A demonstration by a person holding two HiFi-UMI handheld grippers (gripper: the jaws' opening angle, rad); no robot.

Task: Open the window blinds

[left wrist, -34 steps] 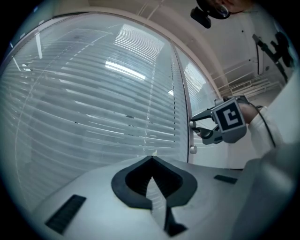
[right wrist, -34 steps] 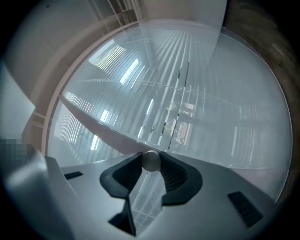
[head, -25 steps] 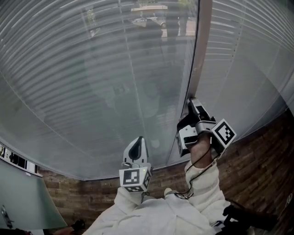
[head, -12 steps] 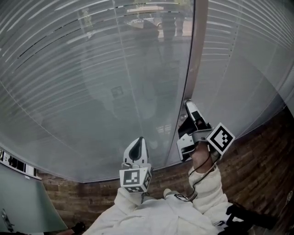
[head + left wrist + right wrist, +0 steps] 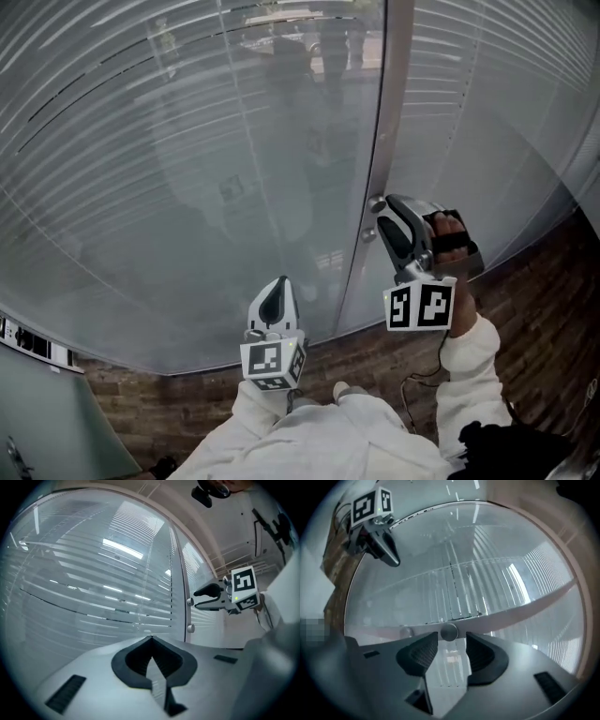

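Note:
White slatted blinds [image 5: 187, 150] hang behind glass, with a few dark gaps between slats at the upper left. A pale vertical frame post [image 5: 392, 112] carries two small round knobs, the upper knob [image 5: 376, 204] and the lower knob [image 5: 368, 234]. My right gripper [image 5: 383, 210] points at the upper knob; its jaws are opening. That knob [image 5: 449, 632] sits just ahead of the parted tips of the right gripper [image 5: 451, 640], and the pads do not press it. My left gripper [image 5: 279, 284] hangs lower left, shut on nothing, pointing level at the glass.
A brown brick wall [image 5: 525, 309] runs below the window. A pale grey surface [image 5: 47, 412] lies at the bottom left, and a dark object [image 5: 511, 450] at the bottom right. White sleeves fill the bottom middle.
The right gripper has rolled, bringing its marker cube under the hand, and its jaws have parted off the upper knob. Dark gaps have appeared between upper-left slats. The left gripper has stayed put.

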